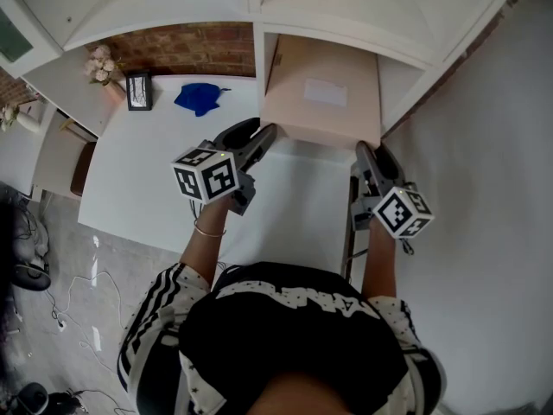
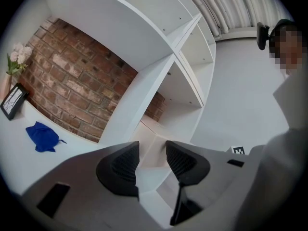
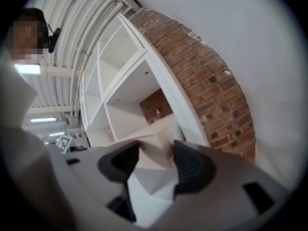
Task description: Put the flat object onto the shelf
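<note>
Beige flat cardboard box (image 1: 321, 93) | lies partly inside a compartment of the white shelf (image 1: 258, 54), near edge sticking out over the white table (image 1: 147, 171) | right gripper (image 1: 370, 152) clamps its right near corner | left gripper (image 1: 259, 137) at the left near corner, jaws narrowly apart, pads not pressing it | crumpled blue cloth (image 1: 199, 98) well to the left

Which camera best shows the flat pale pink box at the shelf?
The head view: the flat pale pink cardboard box shows its broad top and white label, partly inside the white shelf. Each gripper view shows only a near corner, close up.
</note>
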A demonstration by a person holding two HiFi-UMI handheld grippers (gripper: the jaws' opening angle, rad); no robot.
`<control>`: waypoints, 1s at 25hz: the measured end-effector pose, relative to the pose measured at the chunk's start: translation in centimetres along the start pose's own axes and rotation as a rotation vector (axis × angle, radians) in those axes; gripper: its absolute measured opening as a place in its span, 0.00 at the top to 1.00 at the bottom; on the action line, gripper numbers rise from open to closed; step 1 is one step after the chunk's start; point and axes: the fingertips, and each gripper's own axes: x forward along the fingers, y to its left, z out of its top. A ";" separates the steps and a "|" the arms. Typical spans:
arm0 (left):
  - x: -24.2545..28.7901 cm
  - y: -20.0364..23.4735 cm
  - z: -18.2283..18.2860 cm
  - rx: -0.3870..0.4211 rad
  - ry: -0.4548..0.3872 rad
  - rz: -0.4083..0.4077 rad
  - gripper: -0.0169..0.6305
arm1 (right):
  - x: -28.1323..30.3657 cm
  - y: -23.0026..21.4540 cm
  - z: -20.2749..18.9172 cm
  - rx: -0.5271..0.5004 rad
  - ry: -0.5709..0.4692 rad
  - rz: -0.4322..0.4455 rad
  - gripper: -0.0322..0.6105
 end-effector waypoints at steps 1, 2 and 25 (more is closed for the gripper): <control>0.1 0.1 0.0 0.001 0.000 0.003 0.67 | 0.1 -0.1 0.0 0.000 0.000 0.000 0.58; 0.2 0.1 0.1 0.001 0.001 0.006 0.67 | 0.2 -0.2 0.1 0.000 0.001 0.000 0.58; 1.7 1.2 0.8 0.019 0.005 0.058 0.68 | 2.0 -1.1 0.7 -0.014 -0.002 -0.014 0.57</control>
